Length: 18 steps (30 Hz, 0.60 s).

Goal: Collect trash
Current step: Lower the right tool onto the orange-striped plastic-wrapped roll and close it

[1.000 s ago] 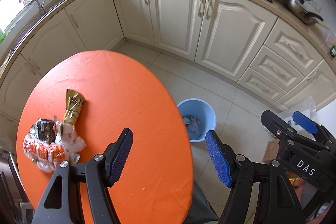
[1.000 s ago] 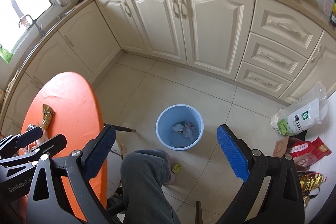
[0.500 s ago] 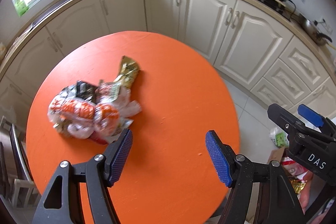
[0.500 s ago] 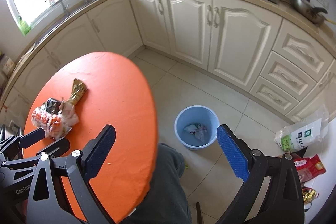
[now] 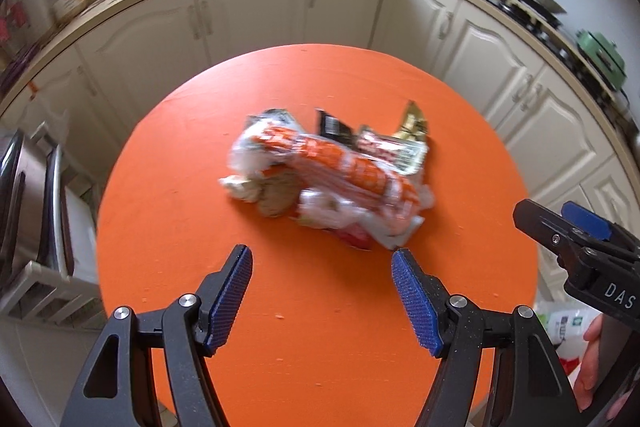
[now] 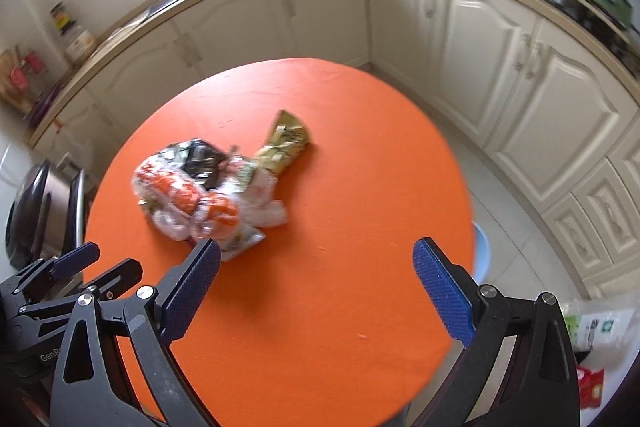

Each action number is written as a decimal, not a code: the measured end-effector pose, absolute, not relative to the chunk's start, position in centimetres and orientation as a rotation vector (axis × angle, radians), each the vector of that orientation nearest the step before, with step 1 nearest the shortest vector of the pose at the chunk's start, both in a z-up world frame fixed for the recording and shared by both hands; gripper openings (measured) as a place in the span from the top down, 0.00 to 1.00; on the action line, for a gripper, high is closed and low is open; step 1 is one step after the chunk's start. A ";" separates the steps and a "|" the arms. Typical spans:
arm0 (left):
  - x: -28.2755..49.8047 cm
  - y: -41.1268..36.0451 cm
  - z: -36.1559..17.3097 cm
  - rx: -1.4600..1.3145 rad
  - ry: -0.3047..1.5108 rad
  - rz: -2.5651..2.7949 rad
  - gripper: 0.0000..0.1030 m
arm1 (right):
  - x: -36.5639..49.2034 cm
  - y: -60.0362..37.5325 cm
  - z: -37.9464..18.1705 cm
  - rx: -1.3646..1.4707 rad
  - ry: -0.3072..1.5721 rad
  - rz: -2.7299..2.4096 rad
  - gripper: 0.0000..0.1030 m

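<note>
both hand-held grippers, left and right, spread apart, unloaded, above wrapper pile on orange table.

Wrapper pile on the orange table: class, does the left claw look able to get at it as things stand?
Probably yes. The left claw is open and empty, aimed at the wrapper pile, with only bare orange table between them. The right claw, also open, stands off to the side.

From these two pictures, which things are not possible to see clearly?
- Wrapper pile: blurred in the left wrist view, so its print is unreadable.
- Blue bin: in the right wrist view only a sliver shows past the orange table; its contents are hidden.
- White bag: cut off by the right gripper.
</note>
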State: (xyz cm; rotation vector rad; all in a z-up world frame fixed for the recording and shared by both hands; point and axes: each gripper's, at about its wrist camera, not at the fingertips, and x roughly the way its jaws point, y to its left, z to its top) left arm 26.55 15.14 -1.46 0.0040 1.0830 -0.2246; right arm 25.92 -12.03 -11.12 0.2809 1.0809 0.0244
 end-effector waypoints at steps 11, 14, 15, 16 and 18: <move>28.4 22.8 -1.7 -0.156 1.109 -0.075 0.34 | 32.3 -2.0 -12.9 0.064 1.182 0.223 0.05; 29.3 24.4 -2.3 -0.194 1.122 -0.047 0.34 | 33.9 -0.1 -14.3 0.021 1.221 0.242 0.05; 29.4 24.9 -2.5 -0.208 1.129 -0.035 0.34 | 34.4 0.4 -14.7 0.008 1.233 0.247 0.05; 29.7 25.4 -2.8 -0.217 1.134 -0.028 0.34 | 34.9 0.8 -15.2 -0.003 1.244 0.249 0.05; 30.0 26.3 -3.2 -0.240 1.147 -0.017 0.34 | 35.8 1.7 -16.3 -0.024 1.274 0.257 0.06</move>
